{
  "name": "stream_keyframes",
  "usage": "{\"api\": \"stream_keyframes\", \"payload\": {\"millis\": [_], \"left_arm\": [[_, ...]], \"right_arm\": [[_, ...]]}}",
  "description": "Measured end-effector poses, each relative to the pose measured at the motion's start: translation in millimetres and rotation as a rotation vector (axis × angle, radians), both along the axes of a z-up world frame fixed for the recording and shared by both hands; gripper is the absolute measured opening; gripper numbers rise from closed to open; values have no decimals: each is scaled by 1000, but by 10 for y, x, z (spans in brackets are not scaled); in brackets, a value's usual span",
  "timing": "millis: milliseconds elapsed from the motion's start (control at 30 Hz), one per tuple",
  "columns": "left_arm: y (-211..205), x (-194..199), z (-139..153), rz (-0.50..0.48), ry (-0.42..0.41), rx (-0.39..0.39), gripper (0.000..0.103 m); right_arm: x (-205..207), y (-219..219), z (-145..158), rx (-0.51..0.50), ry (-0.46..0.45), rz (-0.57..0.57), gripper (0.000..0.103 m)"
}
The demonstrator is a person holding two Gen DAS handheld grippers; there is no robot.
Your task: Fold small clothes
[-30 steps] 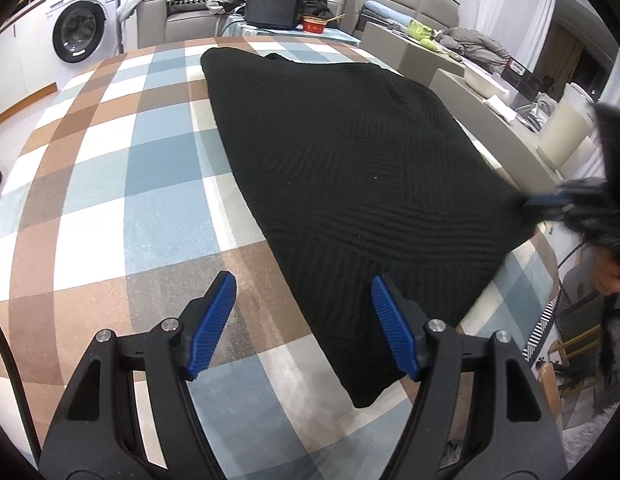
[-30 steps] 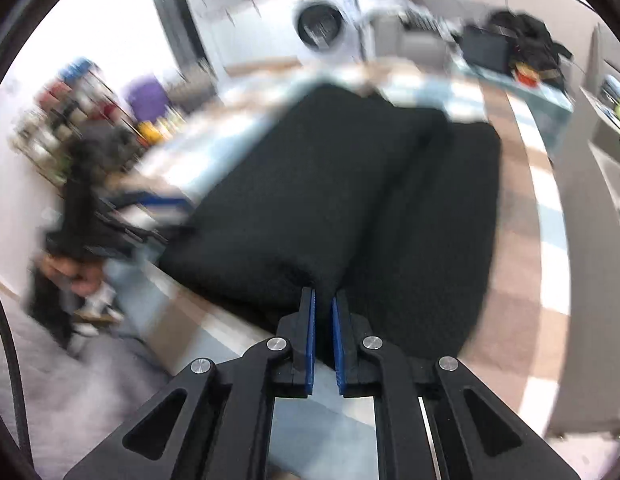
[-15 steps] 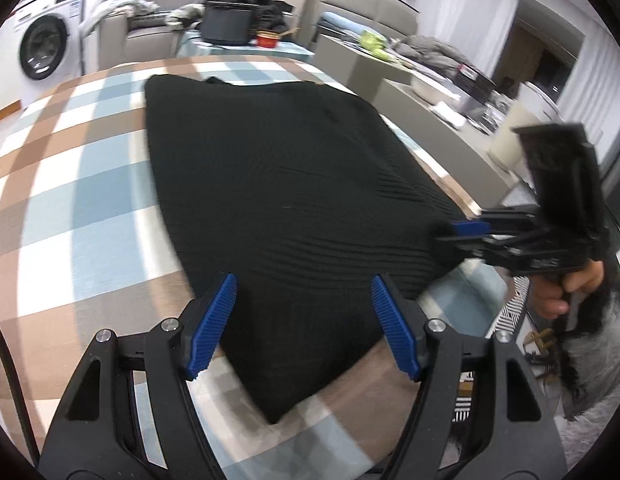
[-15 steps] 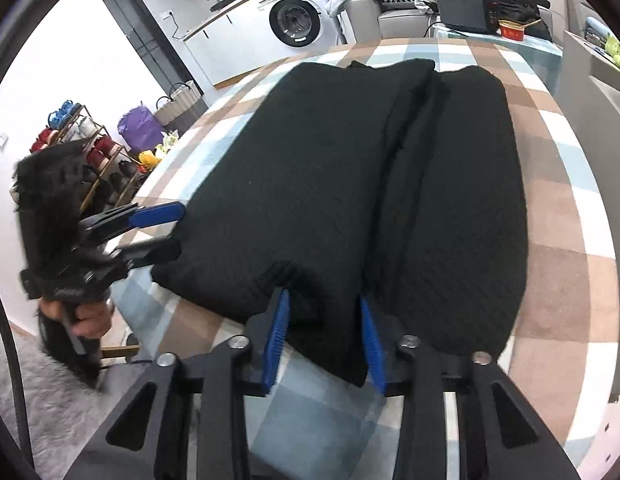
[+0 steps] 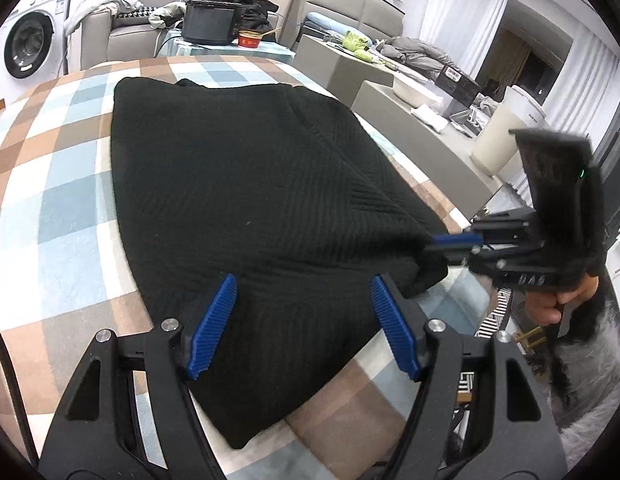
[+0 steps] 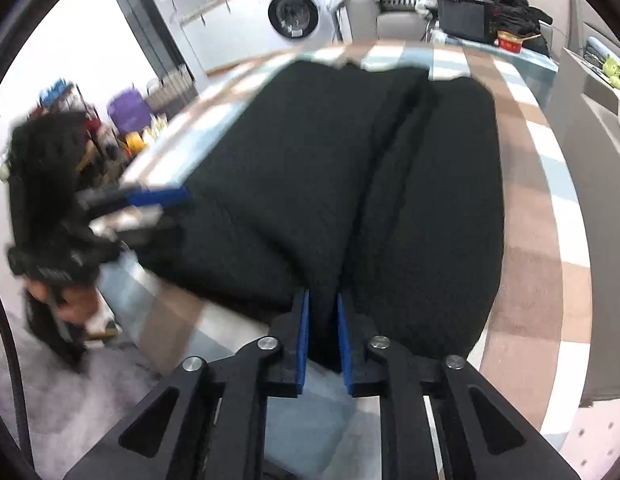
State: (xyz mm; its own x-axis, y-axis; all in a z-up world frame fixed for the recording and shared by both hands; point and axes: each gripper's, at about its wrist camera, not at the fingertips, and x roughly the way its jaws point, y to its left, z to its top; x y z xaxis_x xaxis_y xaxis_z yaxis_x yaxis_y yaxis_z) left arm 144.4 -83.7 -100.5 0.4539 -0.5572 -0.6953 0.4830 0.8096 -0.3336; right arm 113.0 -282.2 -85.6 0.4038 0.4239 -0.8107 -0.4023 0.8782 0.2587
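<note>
A black knitted garment (image 5: pixel 246 184) lies folded lengthwise on the checked tablecloth (image 5: pixel 50 184); it also shows in the right wrist view (image 6: pixel 350 184). My left gripper (image 5: pixel 302 324) is open, its blue fingers straddling the garment's near hem. My right gripper (image 6: pixel 321 328) is shut on the near edge of the garment's upper fold. In the left wrist view the right gripper (image 5: pixel 450 242) pinches the hem at the table's right edge. In the right wrist view the left gripper (image 6: pixel 158 204) sits open at the garment's left corner.
A grey sofa (image 5: pixel 122 28) with clothes, a black box (image 5: pixel 210 22) and a red bowl (image 5: pixel 249 39) stand beyond the table. A washing machine (image 5: pixel 26 40) is at the far left. Grey counters (image 5: pixel 414 120) and a white bucket (image 5: pixel 498 136) flank the right side.
My right gripper has closed from open onto the garment's near edge. My left gripper has moved forward over the hem and stays open.
</note>
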Motion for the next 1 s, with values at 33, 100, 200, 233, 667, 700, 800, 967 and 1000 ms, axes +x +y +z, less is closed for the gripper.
{"api": "stream_keyframes", "payload": {"millis": [33, 100, 200, 233, 667, 700, 800, 967, 1000], "left_arm": [[-16, 13, -8, -7, 0, -16, 68], [-81, 60, -48, -4, 7, -10, 68], [-178, 78, -141, -15, 19, 47, 68], [-194, 68, -158, -22, 19, 62, 68], [-158, 54, -214, -42, 2, 82, 68], [-161, 68, -215, -38, -3, 83, 68], [-151, 84, -236, -39, -5, 84, 68], [-108, 74, -216, -35, -10, 89, 68], [-83, 67, -204, -26, -8, 83, 68]], "right_arm": [[22, -8, 42, 14, -17, -18, 18], [221, -33, 78, 78, -33, -76, 21], [630, -48, 6, 119, -1, -152, 21], [781, -65, -39, 138, 25, -176, 21], [1569, 199, -9, 55, -101, -195, 6], [1511, 220, 63, 23, -143, -205, 6], [1565, 250, -26, -59, -108, -209, 6], [1414, 38, -45, -115, -66, -286, 16], [1300, -13, 9, -54, -55, -260, 19]]}}
